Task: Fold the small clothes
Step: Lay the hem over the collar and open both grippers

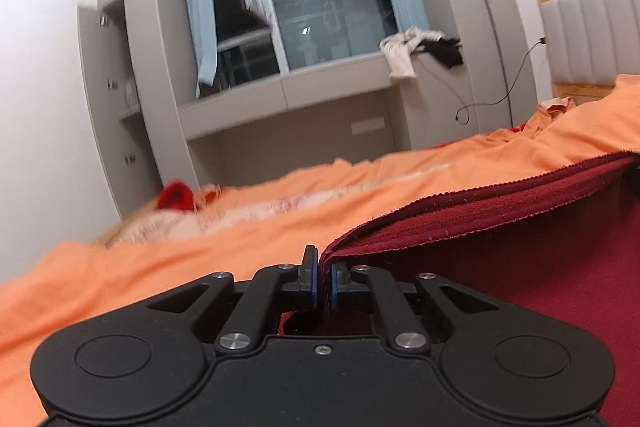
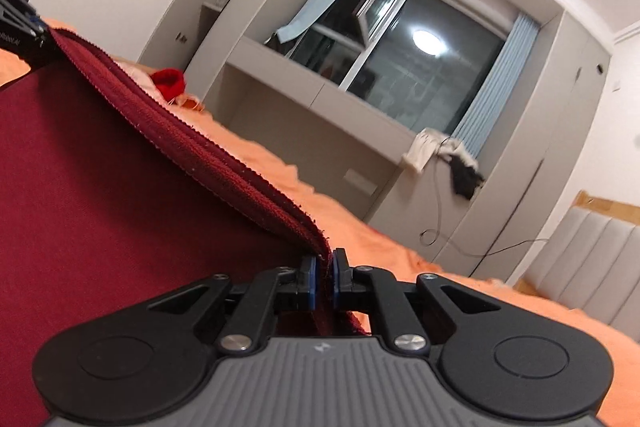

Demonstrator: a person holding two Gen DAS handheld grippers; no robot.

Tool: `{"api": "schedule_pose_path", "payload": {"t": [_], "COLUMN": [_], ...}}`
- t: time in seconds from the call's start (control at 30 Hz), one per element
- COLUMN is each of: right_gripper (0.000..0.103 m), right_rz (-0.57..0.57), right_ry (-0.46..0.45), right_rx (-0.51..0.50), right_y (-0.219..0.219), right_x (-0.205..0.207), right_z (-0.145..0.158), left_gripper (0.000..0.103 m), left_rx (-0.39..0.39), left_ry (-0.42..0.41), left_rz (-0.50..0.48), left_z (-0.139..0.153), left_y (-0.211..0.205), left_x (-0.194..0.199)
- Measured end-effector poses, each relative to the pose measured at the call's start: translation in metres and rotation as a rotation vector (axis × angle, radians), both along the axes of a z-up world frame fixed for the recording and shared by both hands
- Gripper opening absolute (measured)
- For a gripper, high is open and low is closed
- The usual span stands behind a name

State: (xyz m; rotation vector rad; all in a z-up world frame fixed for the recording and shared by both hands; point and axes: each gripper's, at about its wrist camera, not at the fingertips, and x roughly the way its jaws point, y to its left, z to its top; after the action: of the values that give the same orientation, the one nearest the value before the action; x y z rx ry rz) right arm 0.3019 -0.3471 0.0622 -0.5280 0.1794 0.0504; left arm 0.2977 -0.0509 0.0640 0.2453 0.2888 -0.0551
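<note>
- I am working over the orange bedspread, which is filling the lower part of both views; I am placing everything else against it.
- Beyond its far edge, the window is showing dark glass, with pale and black clothes draped on the ledge; a padded headboard is rising at one end.
- The dark red garment is hanging stretched above the bedspread, its ribbed hem running taut between my two grippers.
- A small bright red item is lying on the bedspread's far side.
- My left gripper is pinching one hem corner, and my right gripper is pinching the other.
- I am judging that keeping equal tension and level corners will give a clean fold line as I lay it down.
</note>
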Motion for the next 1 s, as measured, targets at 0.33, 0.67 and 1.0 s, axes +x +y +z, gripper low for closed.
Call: {"api": "schedule_pose_path", "payload": {"t": [0.33,0.67,1.0], "right_gripper": [0.019,0.058,0.094], "right_rz": [-0.005,-0.027,-0.111], "right_ry": [0.087,0.099,0.124], "right_rx": [-0.027,-0.012,0.065], "right_y": [0.008,0.008,-0.016], "right_x": [0.025,0.024,0.031], "right_z": [-0.033,-0.039,-0.038], "left_gripper": [0.022,0.082,0.098], "left_rx": [-0.090,-0.198,-0.189], "left_ry": [0.189,0.208,0.261], "left_rz": [0.084,0.138,0.199], "left_z": [-0.040,-0.045,-0.059], "left_y": [0.014,0.039,0.050], "left_x": [0.053,0.055,0.053]}}
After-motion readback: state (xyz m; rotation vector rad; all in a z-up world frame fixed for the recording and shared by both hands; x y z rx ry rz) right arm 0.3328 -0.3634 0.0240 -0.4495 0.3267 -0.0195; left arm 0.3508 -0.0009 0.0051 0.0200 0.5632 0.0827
